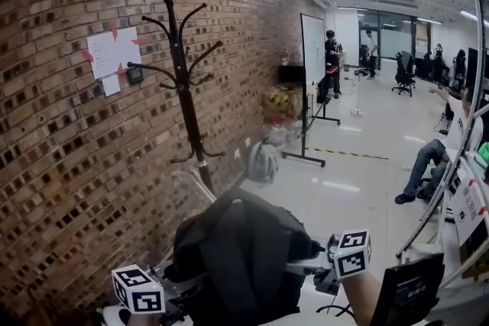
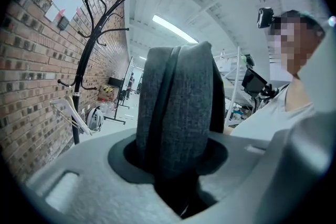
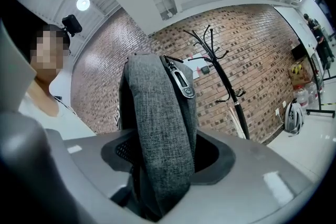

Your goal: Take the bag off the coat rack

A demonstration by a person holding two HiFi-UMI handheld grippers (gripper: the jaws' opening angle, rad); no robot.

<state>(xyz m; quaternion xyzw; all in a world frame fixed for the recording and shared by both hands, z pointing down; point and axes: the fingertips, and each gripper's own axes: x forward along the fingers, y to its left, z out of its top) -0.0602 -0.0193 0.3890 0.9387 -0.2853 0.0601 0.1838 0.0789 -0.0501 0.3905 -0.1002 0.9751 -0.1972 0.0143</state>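
Grey bag (image 1: pixel 243 252), cut off below, fills left claw (image 2: pixel 176 181) and right claw (image 3: pixel 160 176).

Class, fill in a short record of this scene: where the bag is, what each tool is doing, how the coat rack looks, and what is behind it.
bag: dark grey bag, off the rack, held low in front of the person
left tool: left tool closed on grey fabric of the bag
right tool: right tool closed on a grey strap of the bag
coat rack: coat rack black, upright, no bag on it
behind: brick wall with a taped paper sheet
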